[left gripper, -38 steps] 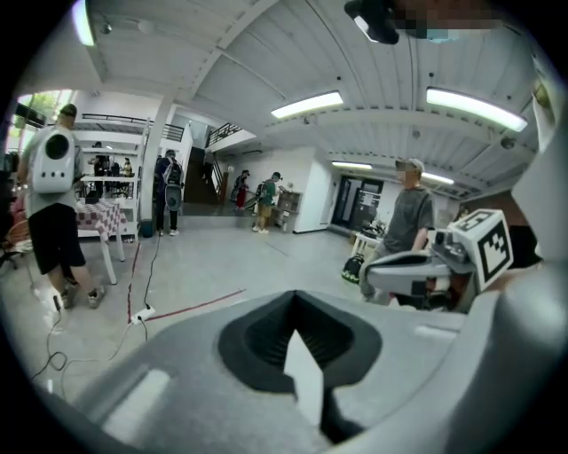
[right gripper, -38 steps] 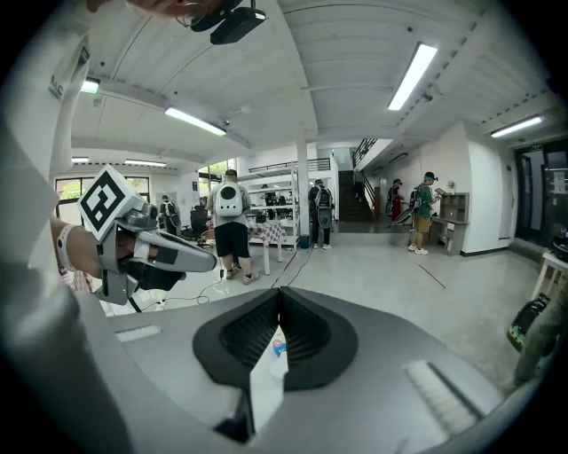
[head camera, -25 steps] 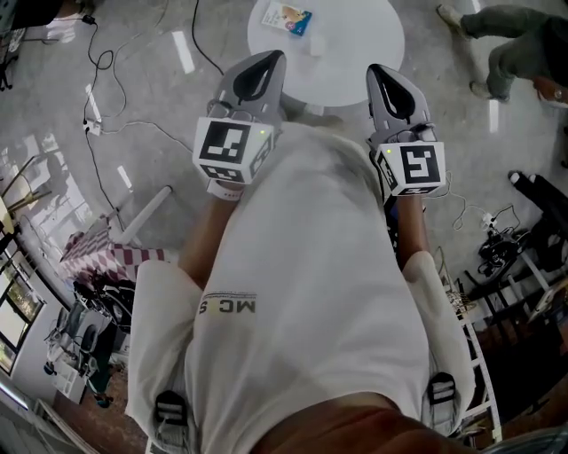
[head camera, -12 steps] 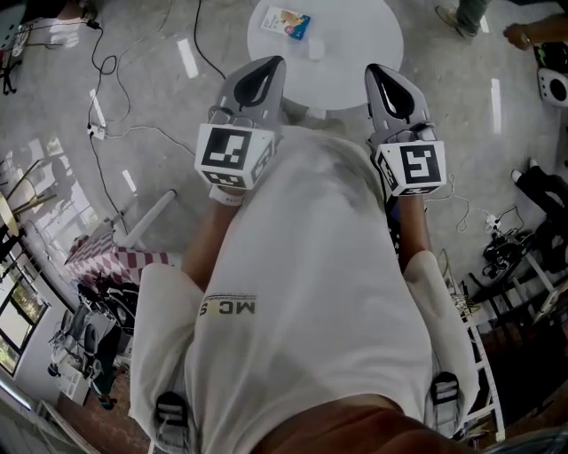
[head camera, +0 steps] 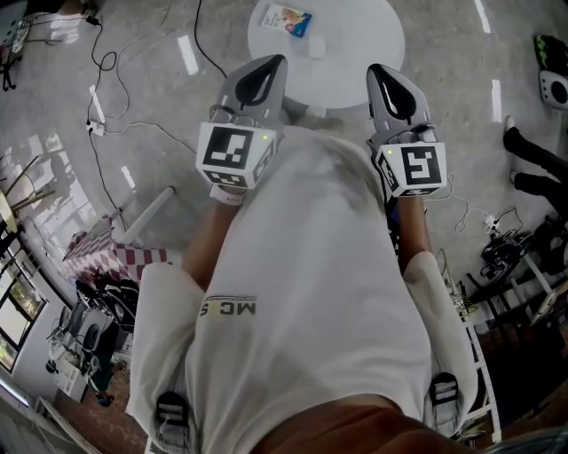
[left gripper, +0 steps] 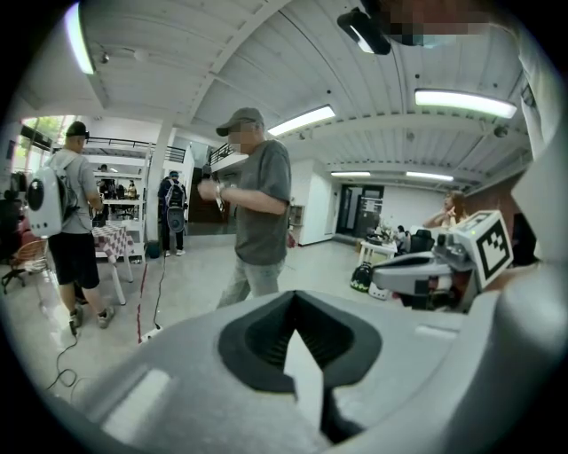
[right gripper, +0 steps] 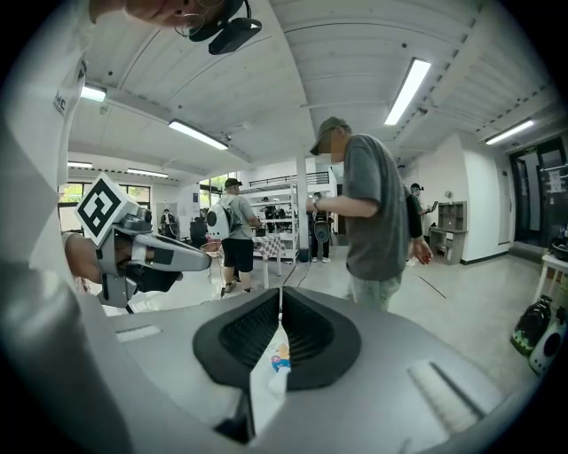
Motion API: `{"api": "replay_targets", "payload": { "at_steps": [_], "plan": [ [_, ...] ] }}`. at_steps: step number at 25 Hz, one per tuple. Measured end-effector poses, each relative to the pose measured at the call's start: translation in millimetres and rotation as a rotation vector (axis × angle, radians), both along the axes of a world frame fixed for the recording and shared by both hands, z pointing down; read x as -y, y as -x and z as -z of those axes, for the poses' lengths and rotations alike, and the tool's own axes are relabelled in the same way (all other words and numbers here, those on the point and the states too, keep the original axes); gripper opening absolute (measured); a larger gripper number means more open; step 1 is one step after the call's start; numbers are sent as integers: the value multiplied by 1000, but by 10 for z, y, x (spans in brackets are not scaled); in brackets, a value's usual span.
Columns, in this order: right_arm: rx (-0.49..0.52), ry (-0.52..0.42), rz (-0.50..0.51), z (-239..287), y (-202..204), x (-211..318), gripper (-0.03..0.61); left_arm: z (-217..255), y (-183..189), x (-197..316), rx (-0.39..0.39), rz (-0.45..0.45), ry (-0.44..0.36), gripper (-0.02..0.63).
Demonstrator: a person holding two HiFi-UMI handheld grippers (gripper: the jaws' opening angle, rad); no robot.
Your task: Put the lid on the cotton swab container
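1. In the head view, the left gripper [head camera: 272, 62] and the right gripper [head camera: 382, 73] are held side by side in front of a white T-shirt [head camera: 311, 293], both aimed at the far round white table [head camera: 359, 40]. The cotton swab container [head camera: 286, 18], a small box with blue and orange print, lies on the far left part of the table. A small pale item [head camera: 312, 49] sits near it; its kind cannot be told. Both grippers are well apart from the container. The grey polished floor [head camera: 142, 151] carries black cables [head camera: 102, 58] and a white power strip [head camera: 91, 105] at the far left. A red-and-white checked cloth [head camera: 99, 255] is seen at the left, and a bystander's dark legs [head camera: 532, 164] at the right.

2. In the left gripper view, the jaws are seen pressed together at their tips with nothing held; only a sliver of the white table is seen through the slot behind the tips. A large hall with ceiling strip lights [left gripper: 461, 102] is shown. A person in a grey T-shirt and cap [left gripper: 257, 213] stands beyond the jaws.

3. In the right gripper view, the jaws are likewise closed at the tips and empty. The printed container is glimpsed below through the slot, lying on the table. The left gripper is seen at the left.
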State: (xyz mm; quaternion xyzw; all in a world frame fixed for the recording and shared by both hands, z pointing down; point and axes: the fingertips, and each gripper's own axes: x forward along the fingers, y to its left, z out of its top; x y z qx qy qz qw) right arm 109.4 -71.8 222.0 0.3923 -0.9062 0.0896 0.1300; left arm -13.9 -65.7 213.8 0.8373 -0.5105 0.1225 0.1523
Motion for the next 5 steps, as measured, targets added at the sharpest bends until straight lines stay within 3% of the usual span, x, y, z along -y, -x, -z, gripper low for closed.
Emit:
{"api": "replay_targets", "payload": {
  "at_steps": [5],
  "plan": [
    [2, 5, -6, -16, -52, 3, 0, -9, -37, -3, 0, 3, 4, 0]
  ]
}}
